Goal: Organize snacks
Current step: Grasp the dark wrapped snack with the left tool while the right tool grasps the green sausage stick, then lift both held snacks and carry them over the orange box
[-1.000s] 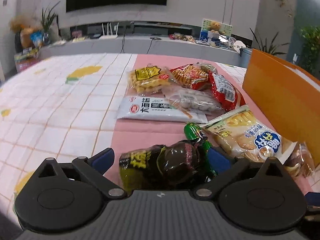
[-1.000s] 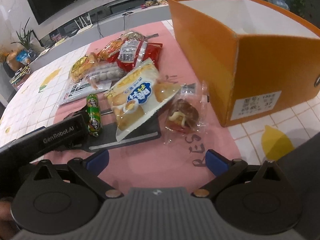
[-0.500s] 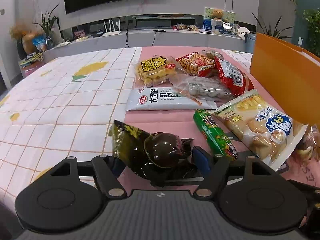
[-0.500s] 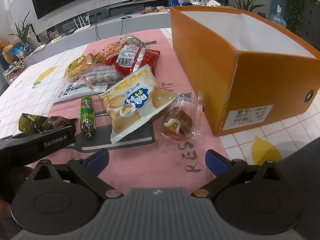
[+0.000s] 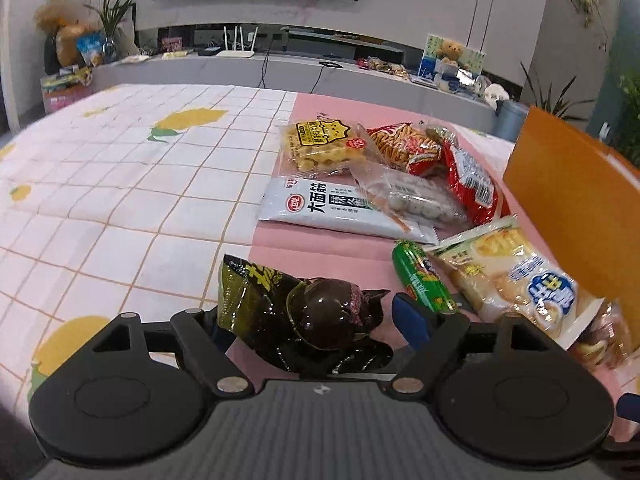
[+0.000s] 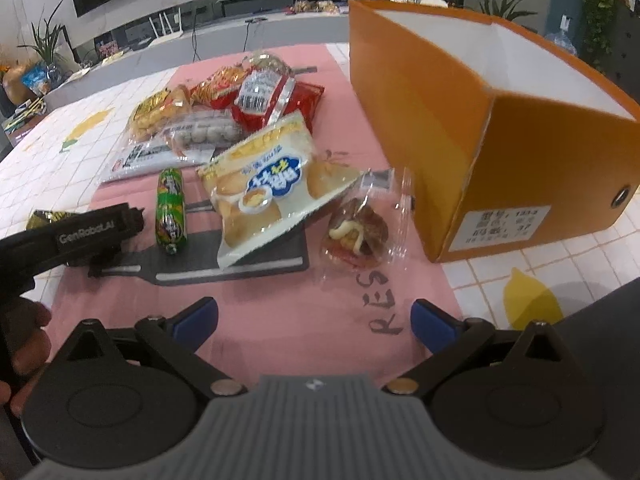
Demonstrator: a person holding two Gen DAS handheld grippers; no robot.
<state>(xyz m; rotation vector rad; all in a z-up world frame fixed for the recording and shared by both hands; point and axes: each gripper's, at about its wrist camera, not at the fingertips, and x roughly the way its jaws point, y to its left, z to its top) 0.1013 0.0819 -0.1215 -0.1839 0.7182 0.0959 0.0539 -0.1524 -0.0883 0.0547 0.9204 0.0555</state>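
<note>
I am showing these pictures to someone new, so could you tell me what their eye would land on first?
Probably the big orange box, open-topped, at the right of the pink mat. Next, the heap of bright snack packets to its left. In the left wrist view, a dark green packet sits between the fingers of the left hand-held gripper.

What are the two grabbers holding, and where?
Right gripper: nothing. The left gripper has its jaws, just opening, on either side of the dark packet; whether they grip it cannot be told.
</note>
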